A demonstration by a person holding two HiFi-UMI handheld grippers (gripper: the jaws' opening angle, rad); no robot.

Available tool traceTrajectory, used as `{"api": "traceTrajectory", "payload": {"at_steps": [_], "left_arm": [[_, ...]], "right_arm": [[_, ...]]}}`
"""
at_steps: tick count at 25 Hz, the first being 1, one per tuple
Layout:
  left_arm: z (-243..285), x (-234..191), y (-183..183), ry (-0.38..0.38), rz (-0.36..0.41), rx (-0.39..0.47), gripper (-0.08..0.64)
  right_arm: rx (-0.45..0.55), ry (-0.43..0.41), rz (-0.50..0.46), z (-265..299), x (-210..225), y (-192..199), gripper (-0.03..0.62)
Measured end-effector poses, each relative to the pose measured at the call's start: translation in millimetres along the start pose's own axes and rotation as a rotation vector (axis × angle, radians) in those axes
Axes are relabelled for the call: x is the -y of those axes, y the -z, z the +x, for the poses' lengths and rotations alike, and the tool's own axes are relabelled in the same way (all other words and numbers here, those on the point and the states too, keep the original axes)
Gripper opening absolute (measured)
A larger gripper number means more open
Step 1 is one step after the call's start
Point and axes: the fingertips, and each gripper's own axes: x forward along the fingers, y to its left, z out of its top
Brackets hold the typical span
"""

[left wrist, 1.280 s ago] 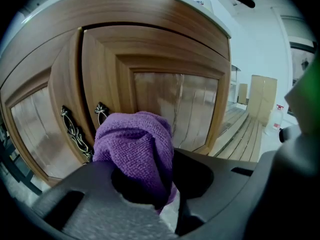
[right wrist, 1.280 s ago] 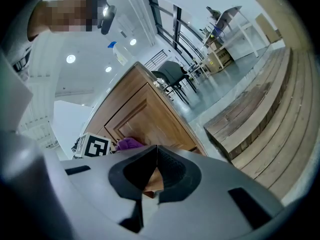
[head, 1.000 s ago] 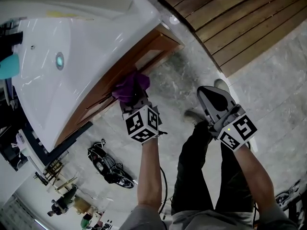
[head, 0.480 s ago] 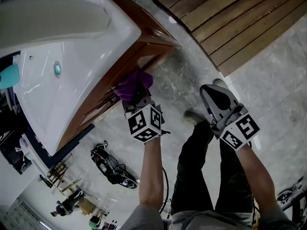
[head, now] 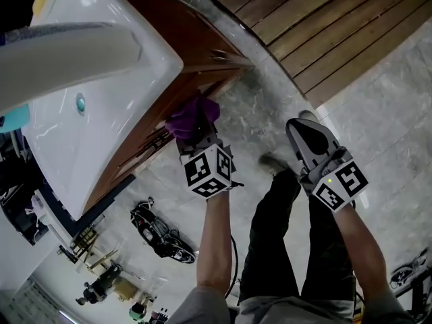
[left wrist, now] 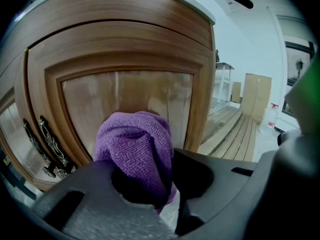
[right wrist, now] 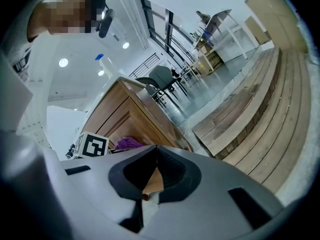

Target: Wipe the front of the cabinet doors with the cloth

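My left gripper [left wrist: 159, 184] squeezes the purple cloth [left wrist: 136, 141] against the brown cabinet door [left wrist: 100, 91] at 12 o'clock. My right gripper [right wrist: 155, 156], over at 3 o'clock, is closed tight on nothing.

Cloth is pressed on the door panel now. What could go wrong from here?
1. The purple cloth is a small wad in the left gripper; pressing harder may bring the hard jaw tips onto the glossy door panel.
2. The ornate handles sit just left of the cloth; a leftward stroke could snag it.
3. The door's right frame ends at the cabinet corner; a rightward stroke might slip off it.
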Motion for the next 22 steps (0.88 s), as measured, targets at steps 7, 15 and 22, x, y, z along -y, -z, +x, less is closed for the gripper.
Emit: {"api": "traceTrajectory", "payload": {"at_steps": [7, 15, 22], "left_arm": [[7.0, 18.4, -5.2, 0.021, -0.018, -0.010, 0.074], [13.1, 35.1, -10.0, 0.040, -0.020, -0.012, 0.074], [20.5, 54.3, -16.2, 0.060, -0.021, 0.002, 0.074]], "right_arm": [[0.009, 0.006, 0.005, -3.1, 11.6, -12.5, 0.011], [0.005, 0.019, 0.002, -10.9, 25.8, -20.8, 0.011], [0.002, 0.025, 0.010, -16.9, 35.6, -24.4, 0.011]]}}
